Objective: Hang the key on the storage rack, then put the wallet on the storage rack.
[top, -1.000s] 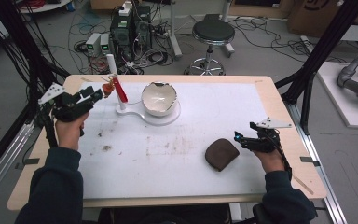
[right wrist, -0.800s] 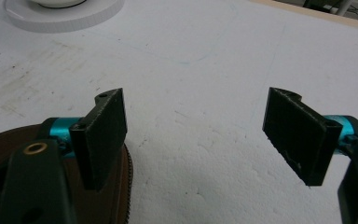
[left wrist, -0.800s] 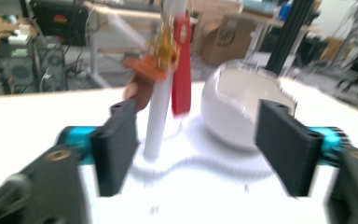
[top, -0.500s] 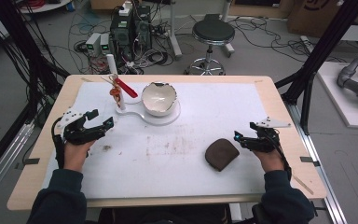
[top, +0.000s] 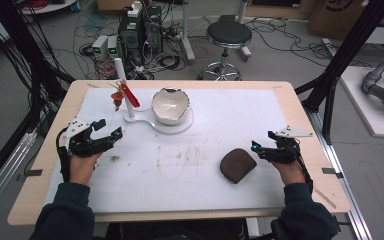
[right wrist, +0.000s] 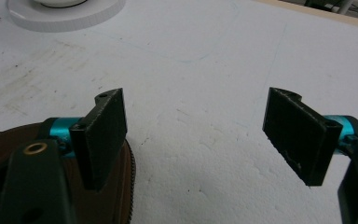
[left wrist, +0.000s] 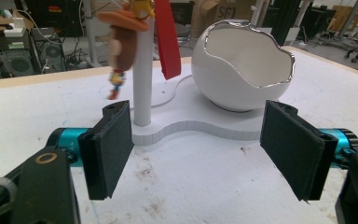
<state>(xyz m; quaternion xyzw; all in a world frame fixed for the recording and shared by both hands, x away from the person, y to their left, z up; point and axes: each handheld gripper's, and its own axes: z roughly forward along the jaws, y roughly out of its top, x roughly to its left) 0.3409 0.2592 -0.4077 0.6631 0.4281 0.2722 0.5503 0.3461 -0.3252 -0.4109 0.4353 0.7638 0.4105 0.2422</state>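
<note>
Item: keychain figure with red strap, which I see hanging on the white post of the stand beside the eggshell bowl. My left gripper, jaws just opened wide, holds nothing. My right gripper gapes empty beside what may be a brown pouch.

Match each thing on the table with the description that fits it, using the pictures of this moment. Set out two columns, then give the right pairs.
Things
1. egg-shaped bowl
2. brown pouch
3. keychain
4. left gripper

Descriptions
A. hangs from the white post
B. lies flat beside the right gripper
C. open, with nothing between its jaws
D. sits on the round end of the white stand

Pairs: 1-D, 2-B, 3-A, 4-C
</note>
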